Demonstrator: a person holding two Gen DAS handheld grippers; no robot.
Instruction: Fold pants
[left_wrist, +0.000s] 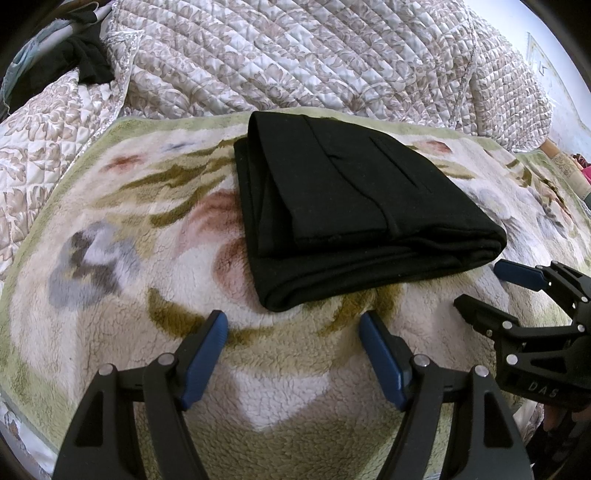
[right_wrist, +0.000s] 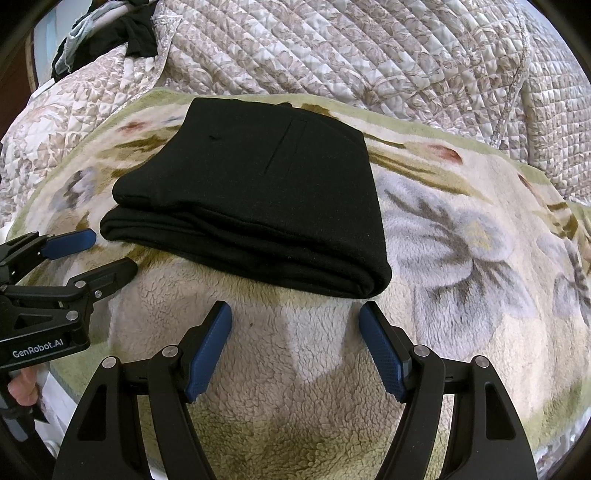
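The black pants (left_wrist: 343, 206) lie folded into a thick rectangular stack on a floral fleece blanket (left_wrist: 122, 258); they also show in the right wrist view (right_wrist: 258, 195), with a back pocket slit on top. My left gripper (left_wrist: 293, 325) is open and empty, just short of the stack's near edge. My right gripper (right_wrist: 295, 317) is open and empty, near the stack's front right corner. Each gripper shows in the other's view: the right one (left_wrist: 480, 286) at the right, the left one (right_wrist: 110, 251) at the left, both apart from the pants.
A quilted floral bedspread (left_wrist: 314, 59) rises behind the blanket. A dark garment (left_wrist: 85, 59) lies bunched at the far left on the quilt, also in the right wrist view (right_wrist: 136, 33). The blanket (right_wrist: 461, 240) spreads around the pants.
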